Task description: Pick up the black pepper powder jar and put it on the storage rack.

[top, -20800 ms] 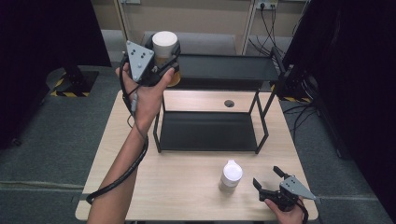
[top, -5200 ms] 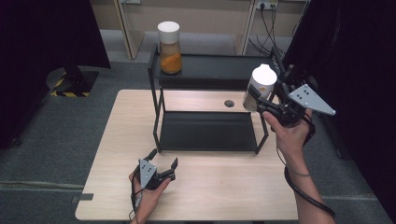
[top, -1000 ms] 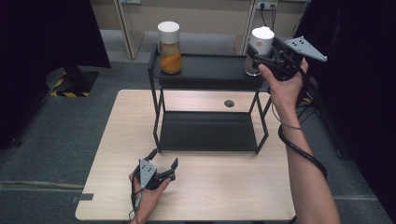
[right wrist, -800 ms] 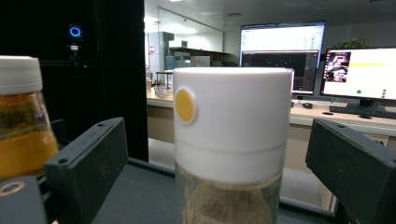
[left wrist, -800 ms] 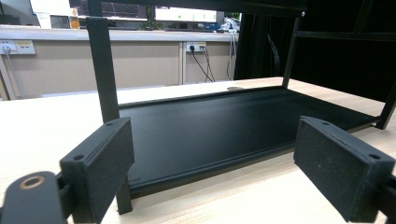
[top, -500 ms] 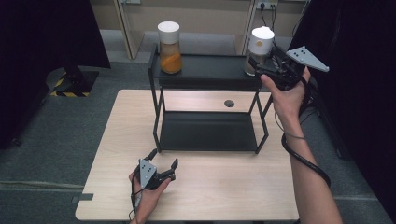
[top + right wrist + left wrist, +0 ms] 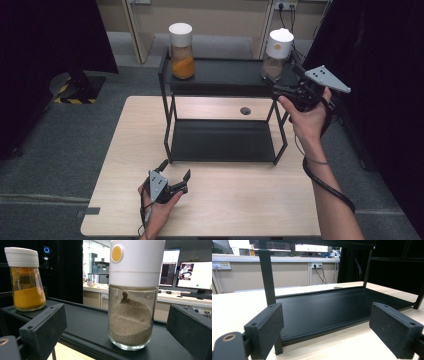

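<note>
At the upper right of the high view, the right tool [image 7: 286, 91] has just been opening, its jaws now apart and off the brown spice jar [image 7: 276, 47], which stands between them on the black rack's [image 7: 225, 75] top shelf. The left tool [image 7: 174, 176], at lower centre, rests open on the table [image 7: 250, 200].

High view: even, diffuse overhead light, moderately bright on the pale wooden table [image 7: 225, 200]; shadows under the black metal two-tier rack [image 7: 222, 80] soft and short; both side margins fall to near black; picture slightly soft and grainy. Left gripper view: bright, rack's matte lower tray carries a faint sheen; near black jaw pads slightly blurred. Right gripper view: glass jar of grey-brown powder with white cap [image 7: 133, 297] sharp; lit monitors behind glare, background blurred.
</note>
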`<state>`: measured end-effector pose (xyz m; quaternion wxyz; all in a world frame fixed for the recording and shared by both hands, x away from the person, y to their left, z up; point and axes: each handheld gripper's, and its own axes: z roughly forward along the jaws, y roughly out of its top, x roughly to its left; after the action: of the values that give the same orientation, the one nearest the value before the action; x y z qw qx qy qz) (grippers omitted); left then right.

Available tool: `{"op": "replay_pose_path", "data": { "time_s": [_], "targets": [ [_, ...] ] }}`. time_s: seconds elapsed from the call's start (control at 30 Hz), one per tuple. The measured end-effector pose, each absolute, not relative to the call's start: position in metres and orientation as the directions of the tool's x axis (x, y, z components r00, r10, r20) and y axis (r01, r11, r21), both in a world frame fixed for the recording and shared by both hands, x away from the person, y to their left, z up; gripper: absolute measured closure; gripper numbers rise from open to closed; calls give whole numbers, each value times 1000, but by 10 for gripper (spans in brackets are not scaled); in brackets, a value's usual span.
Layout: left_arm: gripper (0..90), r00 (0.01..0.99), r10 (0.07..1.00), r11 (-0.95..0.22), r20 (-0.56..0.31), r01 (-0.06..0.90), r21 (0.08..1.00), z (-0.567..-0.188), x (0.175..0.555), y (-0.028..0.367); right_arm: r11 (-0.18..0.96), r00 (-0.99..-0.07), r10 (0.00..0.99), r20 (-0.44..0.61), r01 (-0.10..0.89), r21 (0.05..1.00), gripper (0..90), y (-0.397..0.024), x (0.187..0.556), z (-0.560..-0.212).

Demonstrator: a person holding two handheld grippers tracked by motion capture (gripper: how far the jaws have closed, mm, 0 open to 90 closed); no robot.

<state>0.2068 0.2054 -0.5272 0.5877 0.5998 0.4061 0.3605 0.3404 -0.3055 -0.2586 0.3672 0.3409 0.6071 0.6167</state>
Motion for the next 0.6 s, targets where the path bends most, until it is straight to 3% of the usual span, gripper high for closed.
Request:
{"op": "replay_pose_path", "data": {
  "time_s": [0.6],
  "targets": [
    [118,410,911,17,-41,62,998,-527,207,205,42,-524,850,-53,-33,999,34,-315,317,-280]
  ]
}}
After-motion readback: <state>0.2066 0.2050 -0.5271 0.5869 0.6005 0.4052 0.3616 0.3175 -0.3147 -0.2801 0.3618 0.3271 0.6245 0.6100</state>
